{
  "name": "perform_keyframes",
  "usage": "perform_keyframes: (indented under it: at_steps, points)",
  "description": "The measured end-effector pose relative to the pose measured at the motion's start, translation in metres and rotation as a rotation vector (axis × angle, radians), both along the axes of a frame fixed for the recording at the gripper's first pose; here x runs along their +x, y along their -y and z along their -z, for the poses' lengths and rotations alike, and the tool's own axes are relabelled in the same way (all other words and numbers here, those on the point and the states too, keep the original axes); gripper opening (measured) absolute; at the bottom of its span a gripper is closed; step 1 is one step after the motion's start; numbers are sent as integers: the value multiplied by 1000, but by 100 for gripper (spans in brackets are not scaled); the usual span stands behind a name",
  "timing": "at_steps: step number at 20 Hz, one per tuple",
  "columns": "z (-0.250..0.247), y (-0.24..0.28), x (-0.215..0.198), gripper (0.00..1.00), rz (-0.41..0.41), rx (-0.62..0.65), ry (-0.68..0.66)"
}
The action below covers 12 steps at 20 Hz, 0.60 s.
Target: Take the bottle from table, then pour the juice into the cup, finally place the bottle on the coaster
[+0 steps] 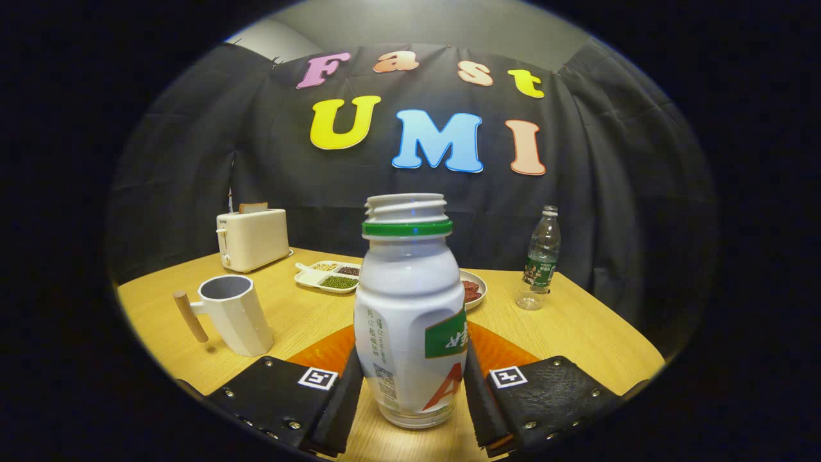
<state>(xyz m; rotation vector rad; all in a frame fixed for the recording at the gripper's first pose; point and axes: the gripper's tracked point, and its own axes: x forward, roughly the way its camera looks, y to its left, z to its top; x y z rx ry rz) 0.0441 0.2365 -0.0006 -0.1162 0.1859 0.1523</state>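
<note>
Gripper [410,391] fingers press on both sides of the white juice bottle [410,308], pinching its lower body; the bottle stands upright between them, its cap off and a green ring around its threaded neck. Its base seems to sit on or just above the wooden counter [577,327], with the orange coaster [327,351] right behind it. To the left of the fingers stands a white cup [234,314] with a wooden handle. Beyond it sits a toaster [252,239] holding a slice of bread, then a divided dish of beans [327,276], a plate [474,289] partly hidden by the bottle, and a clear water bottle [541,258] at the right.
</note>
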Motion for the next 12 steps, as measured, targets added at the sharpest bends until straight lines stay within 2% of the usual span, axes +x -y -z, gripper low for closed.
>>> perform_keyframes:
  at_steps: [7,12]
  points:
    - [-14,-25,8,72,-83,-156,29]
    - [-16,-40,13,72,-105,-289,28]
